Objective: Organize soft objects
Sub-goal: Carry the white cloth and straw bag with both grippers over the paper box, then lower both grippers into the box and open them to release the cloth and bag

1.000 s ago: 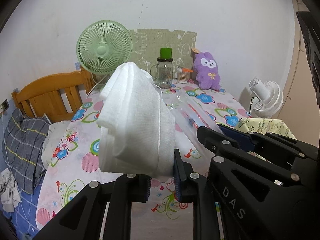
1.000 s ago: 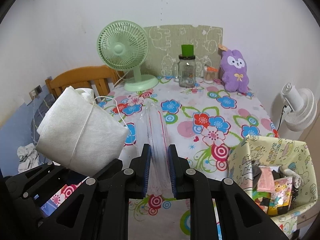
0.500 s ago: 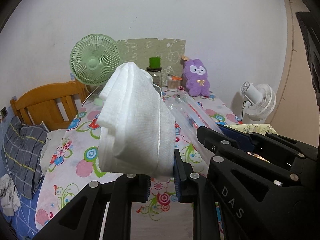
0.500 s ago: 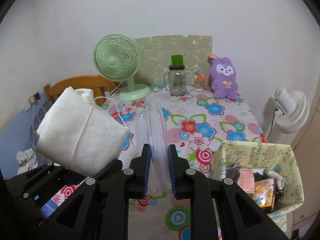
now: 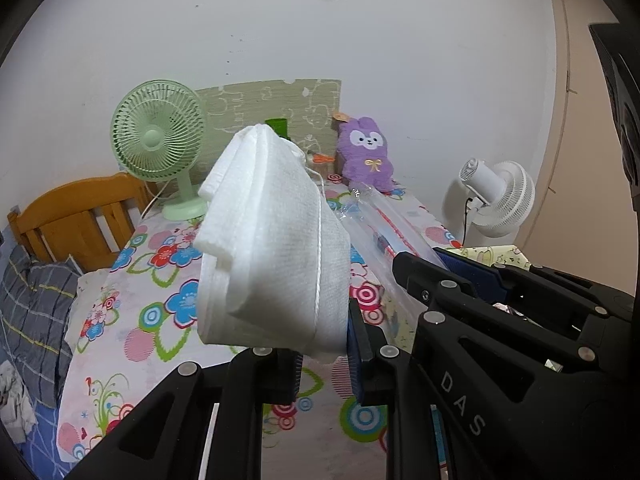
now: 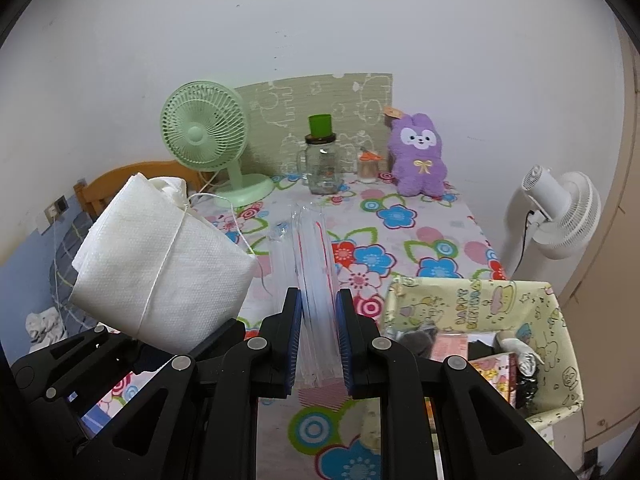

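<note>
My left gripper (image 5: 322,354) is shut on a folded white cloth bundle (image 5: 272,248) tied with white string, held up above the flowered table (image 5: 160,280). The bundle also shows in the right wrist view (image 6: 160,264), at the left. My right gripper (image 6: 318,336) is shut on a clear plastic bag with red lines (image 6: 314,260), held upright above the table. The bag shows in the left wrist view (image 5: 384,228), just right of the bundle. A purple plush rabbit (image 6: 418,156) sits at the table's back.
A green desk fan (image 6: 204,136), a glass jar with a green lid (image 6: 322,160) and a small jar (image 6: 368,164) stand at the back. A yellow patterned box (image 6: 472,312) with items sits at the right. A white floor fan (image 6: 560,216), a wooden headboard (image 5: 76,212) and bedding (image 5: 36,312) flank the table.
Both grippers have pulled back and up from the table, still holding the bundle and the bag. The fan, jar and rabbit look farther away and more of the yellow box shows.
</note>
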